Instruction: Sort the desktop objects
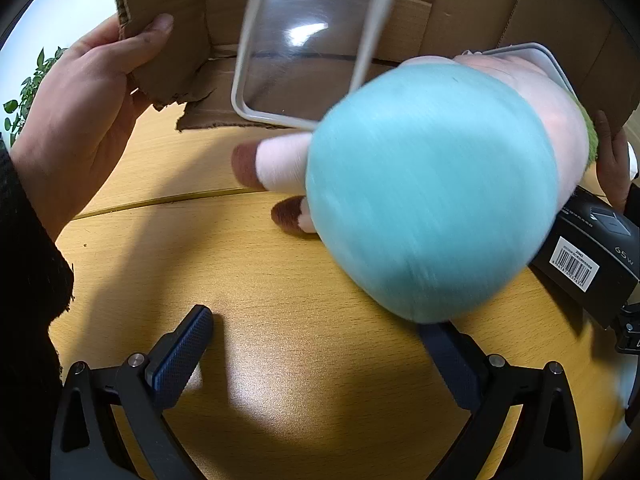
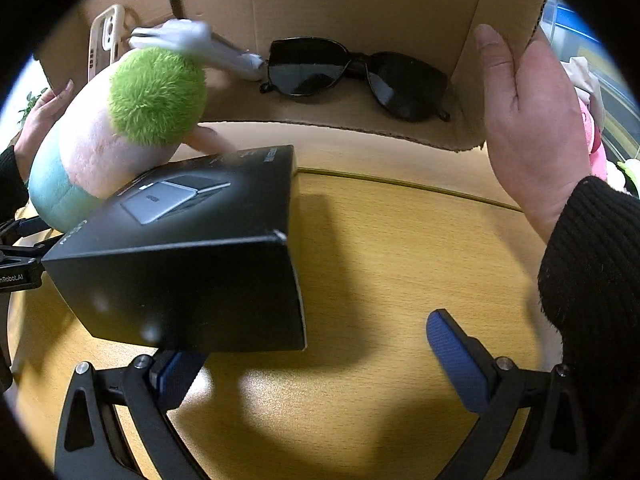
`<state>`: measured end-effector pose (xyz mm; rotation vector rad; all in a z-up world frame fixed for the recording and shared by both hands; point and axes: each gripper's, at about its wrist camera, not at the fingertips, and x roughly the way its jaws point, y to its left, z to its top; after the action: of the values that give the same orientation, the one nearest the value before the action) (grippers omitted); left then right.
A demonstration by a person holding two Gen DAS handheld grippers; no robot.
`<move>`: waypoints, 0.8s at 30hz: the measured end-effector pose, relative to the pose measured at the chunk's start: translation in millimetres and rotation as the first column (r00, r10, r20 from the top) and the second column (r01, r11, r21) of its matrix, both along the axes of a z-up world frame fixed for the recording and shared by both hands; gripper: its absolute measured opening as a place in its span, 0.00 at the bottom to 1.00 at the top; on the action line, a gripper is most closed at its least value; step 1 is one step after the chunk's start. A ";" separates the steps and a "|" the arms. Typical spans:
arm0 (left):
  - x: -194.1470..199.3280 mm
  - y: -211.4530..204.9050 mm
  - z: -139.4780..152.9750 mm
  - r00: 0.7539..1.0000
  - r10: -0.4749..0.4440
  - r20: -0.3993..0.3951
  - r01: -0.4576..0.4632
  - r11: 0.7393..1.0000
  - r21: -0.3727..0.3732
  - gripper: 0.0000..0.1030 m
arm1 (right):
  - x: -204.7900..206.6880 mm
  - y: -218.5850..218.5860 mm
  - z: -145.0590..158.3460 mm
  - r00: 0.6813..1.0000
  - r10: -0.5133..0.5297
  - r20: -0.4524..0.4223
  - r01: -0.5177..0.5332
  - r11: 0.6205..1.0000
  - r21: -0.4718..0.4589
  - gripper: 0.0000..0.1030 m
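A cardboard box lies tipped on its side on the wooden table, held by two bare hands. A plush doll with a teal body, pink skin and green hair tumbles out, blurred. Two clear phone cases fall with it. A black product box lies beside the doll, right over my right gripper's left finger. Black sunglasses lie inside the cardboard box. My left gripper is open and empty. My right gripper is open and empty.
The wooden table has a seam running across it. A green plant stands at the far left. Pink and white items sit beyond the hand at the right.
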<state>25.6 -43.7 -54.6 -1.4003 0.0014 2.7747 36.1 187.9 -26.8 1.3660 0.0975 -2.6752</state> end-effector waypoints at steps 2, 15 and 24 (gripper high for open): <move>0.3 -0.3 0.4 1.000 0.000 0.000 0.000 1.000 0.000 1.00 | -0.1 0.2 0.2 1.000 0.000 0.000 0.000 1.000 0.000 1.00; -0.4 1.0 -0.5 1.000 -0.001 0.000 0.001 1.000 0.000 1.00 | -0.8 1.6 2.0 1.000 0.001 0.000 -0.001 1.000 -0.001 1.00; -0.2 0.6 -0.2 1.000 -0.002 0.000 0.002 1.000 0.000 1.00 | -0.7 1.9 1.8 1.000 0.001 0.000 -0.001 1.000 -0.001 1.00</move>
<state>25.4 -43.1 -54.9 -1.4001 0.0029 2.7728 35.4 189.8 -24.9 1.3653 0.0972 -2.6744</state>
